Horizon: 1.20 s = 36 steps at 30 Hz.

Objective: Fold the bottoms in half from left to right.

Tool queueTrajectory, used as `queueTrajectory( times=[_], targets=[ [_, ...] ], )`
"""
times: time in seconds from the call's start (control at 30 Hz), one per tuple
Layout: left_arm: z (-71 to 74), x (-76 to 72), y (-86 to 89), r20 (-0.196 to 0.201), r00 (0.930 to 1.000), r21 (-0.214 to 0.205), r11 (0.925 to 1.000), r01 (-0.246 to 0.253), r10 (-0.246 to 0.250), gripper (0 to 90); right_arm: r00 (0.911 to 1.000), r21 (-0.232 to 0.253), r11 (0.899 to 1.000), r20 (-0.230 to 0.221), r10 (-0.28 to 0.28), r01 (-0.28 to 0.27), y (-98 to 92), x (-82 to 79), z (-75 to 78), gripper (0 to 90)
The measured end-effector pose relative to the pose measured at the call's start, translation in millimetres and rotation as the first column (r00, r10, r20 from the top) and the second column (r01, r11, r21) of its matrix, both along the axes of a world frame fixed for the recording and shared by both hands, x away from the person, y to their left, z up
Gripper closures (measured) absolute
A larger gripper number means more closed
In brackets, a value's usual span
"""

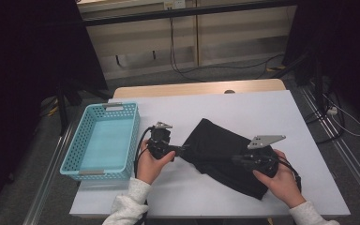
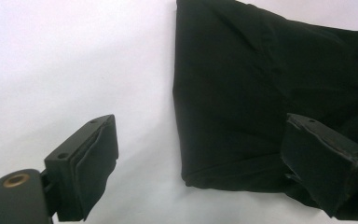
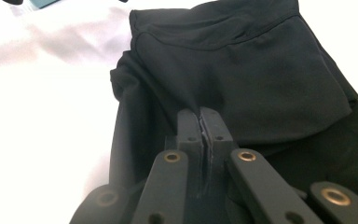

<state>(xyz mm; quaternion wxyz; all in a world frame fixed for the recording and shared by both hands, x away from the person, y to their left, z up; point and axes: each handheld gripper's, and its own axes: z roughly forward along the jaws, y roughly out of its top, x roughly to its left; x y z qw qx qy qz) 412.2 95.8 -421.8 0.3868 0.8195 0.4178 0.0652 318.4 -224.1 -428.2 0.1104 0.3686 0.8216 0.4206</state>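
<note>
Black cloth [image 3: 242, 79] pinched by right hand-held gripper [image 3: 200, 122]

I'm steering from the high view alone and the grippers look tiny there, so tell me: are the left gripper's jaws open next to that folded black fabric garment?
Observer: Yes. In the left gripper view the left gripper stands wide open. A corner of the folded black fabric garment lies between its jaws, unclamped.
Operator: And the right one?
Observer: The right gripper is shut, its tips down on the garment. Whether a fold is pinched between them I cannot tell.
Operator: Is the fabric flat there?
Observer: No. The right gripper view shows it rumpled, with a seamed flap folded over on top.
</note>
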Motion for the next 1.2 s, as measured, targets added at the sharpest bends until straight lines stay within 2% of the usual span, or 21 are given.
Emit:
queueTrajectory(
  times=[0.57,0.7,0.77,0.9,0.93,1.0,1.03,1.1,1.2],
  targets=[
    [0.4,-1.3,-3.5,0.004,0.9999,-0.001,0.9999,0.011,-0.011,12.8,0.9999,-0.016,1.000,-0.016,0.004,-0.004,-11.5,-10.3,1.5,87.0],
    [0.6,-1.7,-4.2,0.006,0.9999,0.001,0.9999,0.013,-0.013,12.8,0.9994,-0.014,1.000,-0.029,0.019,-0.020,-11.3,-12.4,-1.0,78.6],
    [0.4,-1.8,-4.6,0.004,0.9999,0.002,1.0000,0.009,-0.009,12.8,0.9997,-0.021,1.000,-0.019,0.018,-0.018,-10.4,-12.2,-1.1,65.8],
    [0.7,-2.9,-3.8,0.007,0.9999,0.004,0.9999,0.011,-0.011,12.8,0.9999,-0.020,1.000,0.012,-0.013,0.013,-14.1,-5.2,3.0,58.9],
    [0.6,-3.2,-2.7,0.003,0.9999,0.007,0.9999,0.013,-0.013,12.7,0.9981,-0.028,0.998,0.025,-0.056,0.057,-18.3,2.7,3.8,57.9],
    [-0.2,-3.7,-2.3,0.006,1.0000,0.007,0.9999,0.007,-0.007,12.7,0.9968,-0.030,0.997,0.026,-0.075,0.076,-20.8,7.9,2.9,57.8],
    [-0.4,-4.0,-1.3,0.007,0.9999,0.012,0.9999,0.009,-0.010,12.6,0.9917,-0.040,0.991,0.030,-0.125,0.126,-26.2,20.6,-2.0,56.1],
    [-0.7,-4.7,0.6,0.003,0.9999,0.019,0.9998,0.012,-0.012,12.4,0.9897,-0.054,0.988,0.031,-0.140,0.141,-27.8,24.7,-4.0,55.8],
    [-1.6,-6.0,3.0,0.001,1.0000,0.014,0.9999,0.003,-0.003,12.1,0.9806,-0.056,0.979,0.008,-0.196,0.196,-33.7,40.0,-12.1,54.5]
  ],
)
